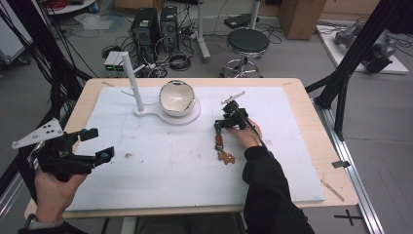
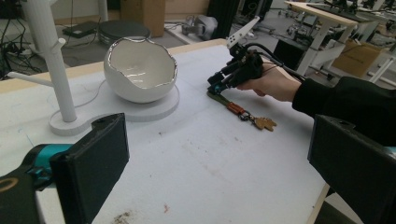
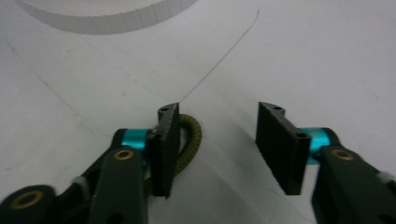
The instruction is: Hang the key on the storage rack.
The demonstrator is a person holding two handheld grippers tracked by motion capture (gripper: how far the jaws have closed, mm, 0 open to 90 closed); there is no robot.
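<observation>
Your right gripper (image 1: 220, 123) is pointing down at the white mat (image 1: 195, 161) on the tabletop (image 1: 311, 126), right of centre, with your right hand (image 1: 246, 134) wrapped around it. Just below its tips in the high view, a keychain (image 1: 221, 146) is lying stretched toward you: an olive cord loop at the far end, an orange-brown piece in the middle, and a small tan charm nearest you. The right gripper view is adding what the high view cannot resolve: the fingers (image 3: 167, 149) are standing moderately apart, holding nothing, and the olive cord loop (image 3: 190, 140) is curling just beside the one on the left of that view, partly hidden behind it, while the gap between them is showing bare mat.

Your left gripper (image 1: 100, 146) is hovering at the near left edge of the tabletop, held in your left hand (image 1: 56, 192), its fingers (image 2: 91, 170) spread wide and empty. From its own view you are seeing the keychain side-on, well apart from it, and beyond it a white eggshell-shaped bowl (image 2: 140, 70) with a jagged silvery rim, sitting on the round base of a white stand (image 2: 51, 60) whose upright post is rising beside the bowl
</observation>
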